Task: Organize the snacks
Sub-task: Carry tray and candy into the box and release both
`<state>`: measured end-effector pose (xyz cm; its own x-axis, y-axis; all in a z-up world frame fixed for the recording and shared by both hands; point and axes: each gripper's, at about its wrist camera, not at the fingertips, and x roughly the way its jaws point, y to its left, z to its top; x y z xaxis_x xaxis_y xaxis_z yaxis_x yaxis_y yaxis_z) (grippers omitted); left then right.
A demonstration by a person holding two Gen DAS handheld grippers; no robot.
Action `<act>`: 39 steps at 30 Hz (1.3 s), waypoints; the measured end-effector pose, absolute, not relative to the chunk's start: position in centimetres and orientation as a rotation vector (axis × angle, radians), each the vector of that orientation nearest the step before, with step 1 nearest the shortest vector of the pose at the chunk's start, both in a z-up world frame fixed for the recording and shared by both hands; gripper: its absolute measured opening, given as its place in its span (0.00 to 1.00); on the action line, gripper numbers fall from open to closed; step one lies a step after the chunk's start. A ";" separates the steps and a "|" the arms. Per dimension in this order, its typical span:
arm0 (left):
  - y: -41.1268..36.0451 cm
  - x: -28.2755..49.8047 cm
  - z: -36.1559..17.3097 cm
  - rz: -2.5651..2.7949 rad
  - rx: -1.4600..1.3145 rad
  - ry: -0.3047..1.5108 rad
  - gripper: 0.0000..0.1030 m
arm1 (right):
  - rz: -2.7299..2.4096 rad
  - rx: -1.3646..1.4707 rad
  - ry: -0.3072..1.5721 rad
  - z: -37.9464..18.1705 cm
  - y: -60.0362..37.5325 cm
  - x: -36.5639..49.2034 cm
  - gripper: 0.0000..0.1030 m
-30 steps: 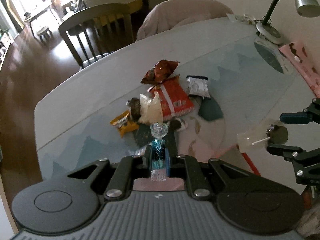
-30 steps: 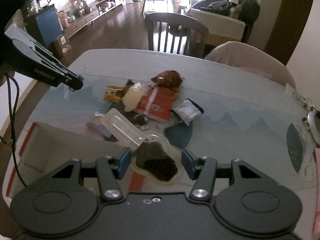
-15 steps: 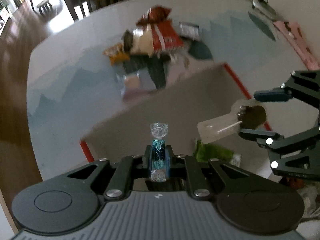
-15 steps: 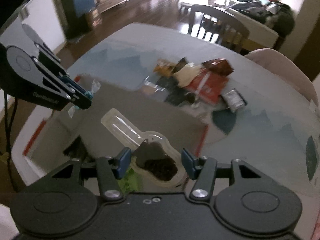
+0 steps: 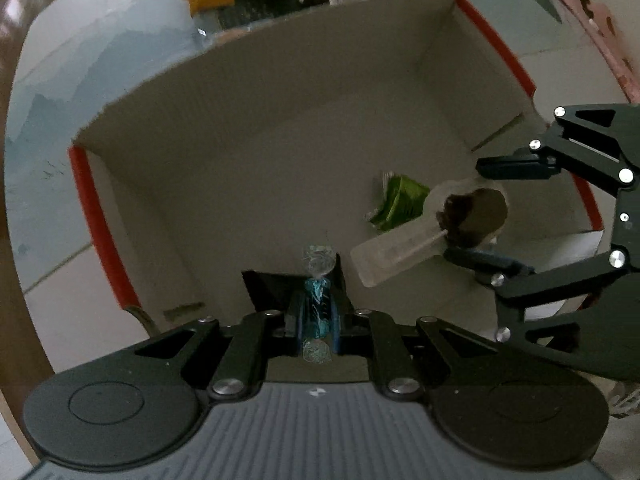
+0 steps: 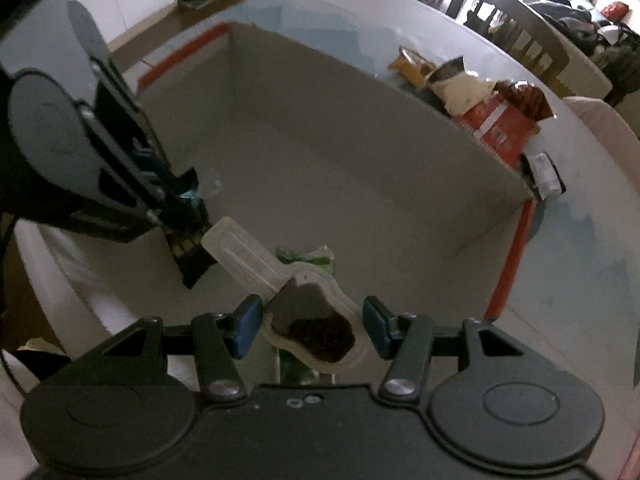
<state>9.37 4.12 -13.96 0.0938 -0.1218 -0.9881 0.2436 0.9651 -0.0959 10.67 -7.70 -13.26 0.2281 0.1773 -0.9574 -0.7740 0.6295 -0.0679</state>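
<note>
Both tongs hang over a big open cardboard box with red edges (image 5: 494,46), which sits on the pale worktop (image 6: 580,240). The left tongs (image 5: 316,312) are squeezed almost shut on a small blue candy in a clear twisted wrapper (image 5: 317,304), and they point straight down into the box. The right tongs (image 6: 312,326) are part way open, with a clear plastic pack holding a dark snack (image 6: 316,330) pinched between the blue pads at its wide end, so the long flat end (image 6: 236,248) sticks out in front. Both snacks are held over the inside of the box, not over the worktop, so I think they are about to be let go there.

Two things lie on the box floor: a green shiny wrapper (image 5: 400,202) and a black flat packet (image 6: 190,236) (I cannot tell what is in it). More snacks wait in a pile just past the far wall of the box: a red and white bag (image 6: 500,124), a creamy white bag (image 6: 460,94) and an orange packet (image 6: 412,66). The tidying looks only partly done.
</note>
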 end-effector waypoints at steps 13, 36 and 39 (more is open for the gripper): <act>4.4 8.9 -16.3 -0.265 0.089 1.509 0.12 | 0.706 -0.575 1.242 -16.3 -7.6 10.8 0.53; 4.4 7.7 -9.5 -0.284 0.054 1.341 0.26 | 0.712 -0.352 1.126 -9.3 -10.9 11.1 0.61; 4.0 7.8 -8.0 -0.278 0.055 1.294 0.26 | 0.709 -0.330 1.094 -7.9 -11.4 11.4 0.62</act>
